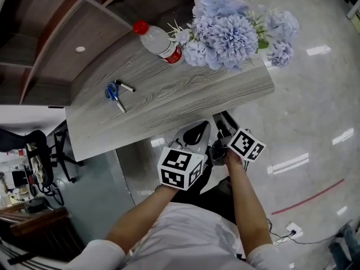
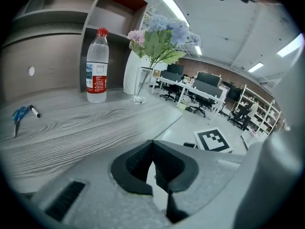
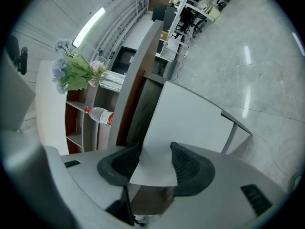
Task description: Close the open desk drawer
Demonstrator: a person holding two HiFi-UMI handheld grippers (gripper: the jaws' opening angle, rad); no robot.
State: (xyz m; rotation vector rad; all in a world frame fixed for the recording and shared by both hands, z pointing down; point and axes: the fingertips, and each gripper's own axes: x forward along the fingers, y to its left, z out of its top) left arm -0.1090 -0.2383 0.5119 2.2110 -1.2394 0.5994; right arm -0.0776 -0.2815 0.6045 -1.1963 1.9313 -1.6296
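The grey wood-grain desk (image 1: 169, 103) is seen from above, and both grippers sit low at its front edge. No drawer can be made out in the head view. In the right gripper view a pale flat drawer panel (image 3: 190, 123) runs away from the jaws, its near corner lying between the open pads of my right gripper (image 3: 151, 163). That gripper (image 1: 224, 127) shows its marker cube (image 1: 247, 145). My left gripper (image 1: 194, 133) points over the desk top (image 2: 95, 123). Its black fingertips meet with nothing between them (image 2: 152, 144).
On the desk stand a clear bottle with a red cap (image 1: 158, 41) and a vase of blue and pink flowers (image 1: 230, 30). Blue scissors (image 1: 114, 94) and a marker (image 1: 125, 86) lie near its left end. Shelving rises behind. An office chair (image 1: 39, 156) stands at the left on the glossy floor.
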